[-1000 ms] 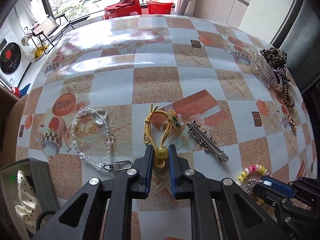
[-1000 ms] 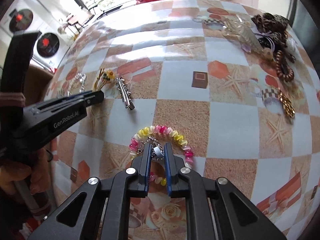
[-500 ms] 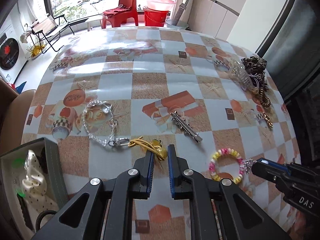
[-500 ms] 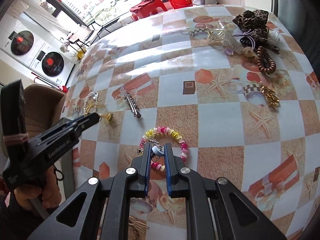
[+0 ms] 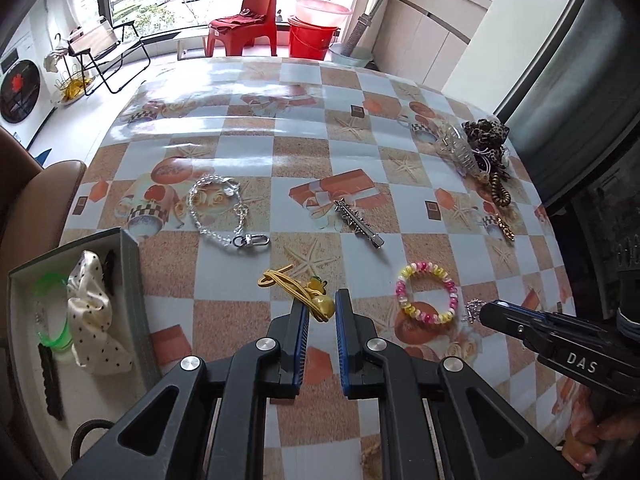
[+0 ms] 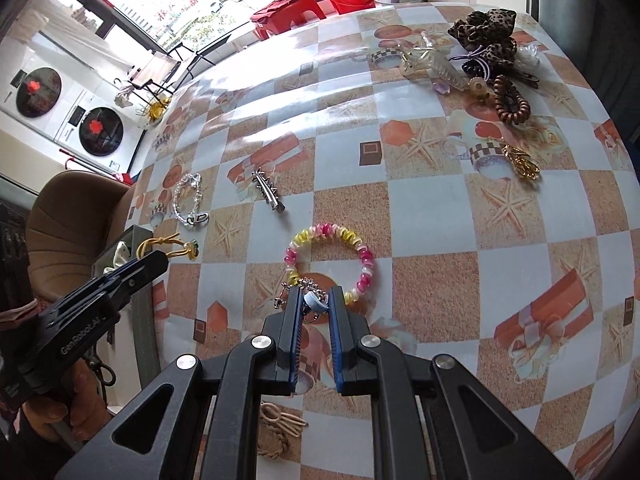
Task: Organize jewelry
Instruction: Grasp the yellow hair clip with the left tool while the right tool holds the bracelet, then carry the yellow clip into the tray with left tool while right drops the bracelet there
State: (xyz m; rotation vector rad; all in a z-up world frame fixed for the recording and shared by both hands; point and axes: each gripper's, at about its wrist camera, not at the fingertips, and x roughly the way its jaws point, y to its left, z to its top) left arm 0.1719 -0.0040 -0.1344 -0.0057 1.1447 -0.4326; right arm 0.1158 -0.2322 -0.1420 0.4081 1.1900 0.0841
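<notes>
Checkered oilcloth with starfish and teacup prints over the counter [image 5: 256, 152], strewn with jewelry and hair things. Grey-green box [image 5: 132, 292] at the counter's left edge, holding a cream dotted bow [image 5: 90, 312], a green band and a dark clip. Left gripper [image 5: 322, 308] clenched on the yellow bead of a yellow cord hair tie [image 5: 296, 288], the cord trailing left, near the box. Right gripper [image 6: 314, 306] clenched on the small blue-and-silver charm of a pink-and-yellow bead bracelet [image 6: 332, 256], the ring itself lying just ahead of the fingertips. Clear bead chain with a metal clasp [image 5: 218, 216] further left, spiked silver hair clip [image 5: 358, 222] mid-counter, both well apart from the 2 grippers. Far right: leopard scrunchie [image 6: 484, 30], clear claw clip [image 6: 434, 66], brown coil tie [image 6: 510, 100], small gold piece [image 6: 522, 164]. Beige cord tie [image 6: 276, 428] close under the right gripper.
</notes>
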